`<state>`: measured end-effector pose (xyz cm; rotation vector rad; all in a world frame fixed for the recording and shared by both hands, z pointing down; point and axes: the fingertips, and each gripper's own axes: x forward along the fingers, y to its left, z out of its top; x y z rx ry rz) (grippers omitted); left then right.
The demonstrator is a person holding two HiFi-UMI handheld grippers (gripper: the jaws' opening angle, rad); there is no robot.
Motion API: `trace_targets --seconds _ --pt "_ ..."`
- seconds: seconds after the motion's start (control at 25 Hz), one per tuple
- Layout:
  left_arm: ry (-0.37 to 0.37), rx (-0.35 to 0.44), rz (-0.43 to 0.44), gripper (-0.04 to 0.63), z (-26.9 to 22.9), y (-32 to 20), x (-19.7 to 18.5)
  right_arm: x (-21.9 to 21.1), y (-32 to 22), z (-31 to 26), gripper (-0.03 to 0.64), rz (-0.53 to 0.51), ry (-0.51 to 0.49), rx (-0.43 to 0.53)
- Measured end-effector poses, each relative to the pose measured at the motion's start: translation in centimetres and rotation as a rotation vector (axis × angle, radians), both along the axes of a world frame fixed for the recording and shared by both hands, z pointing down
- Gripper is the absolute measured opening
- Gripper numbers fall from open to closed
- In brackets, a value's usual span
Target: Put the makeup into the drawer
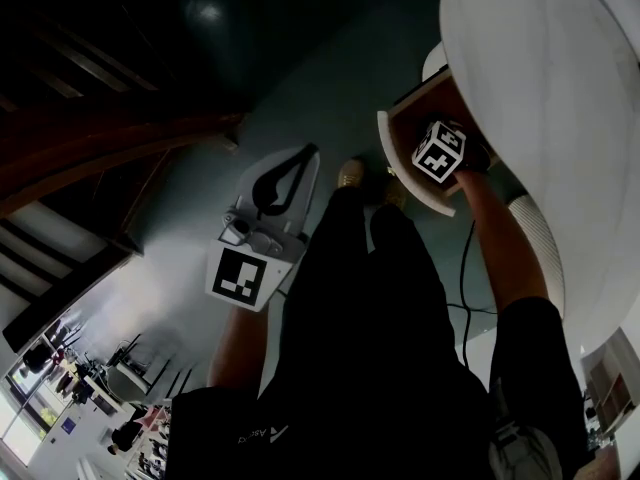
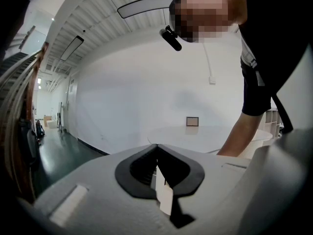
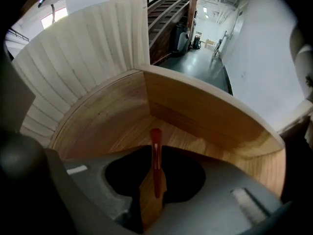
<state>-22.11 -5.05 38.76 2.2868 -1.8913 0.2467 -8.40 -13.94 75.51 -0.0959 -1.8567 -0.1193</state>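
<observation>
A thin red makeup stick (image 3: 155,153) stands between the jaws of my right gripper (image 3: 155,150), which is shut on it. It points steeply down into the open curved wooden drawer (image 3: 195,112), and the stick's tip hangs just above the drawer floor. In the head view only that gripper's marker cube (image 1: 440,154) shows, inside the drawer (image 1: 403,173) that sticks out from the round white table (image 1: 540,78). My left gripper (image 1: 303,156) is held out over the floor, left of the drawer and away from it. Its black pads meet with nothing between them (image 2: 156,148).
The table's ribbed white base (image 3: 83,53) curves round behind the drawer. The person's dark-clothed legs and shoes (image 1: 350,173) stand between the two grippers. A cable (image 1: 465,278) hangs by the right arm. A wooden staircase (image 1: 100,148) rises at the left, over dark green floor.
</observation>
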Motion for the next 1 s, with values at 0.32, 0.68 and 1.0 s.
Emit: trace_targets --seconds 0.32,0.68,1.0 --pt "0.004 0.017 0.034 0.011 -0.2 -0.1 0.4 -0.2 0.3 -2.4 0.069 0.063 -0.063 0.018" --pt "0.015 0.065 0.112 0.011 -1.5 -0.4 1.9 -1.0 1.7 -11.8 0.049 0.181 -0.293 0.071" --pt "0.023 0.132 0.212 0.011 -2.7 -1.1 5.2 -1.1 3.6 -22.8 0.032 0.267 -0.556 0.129"
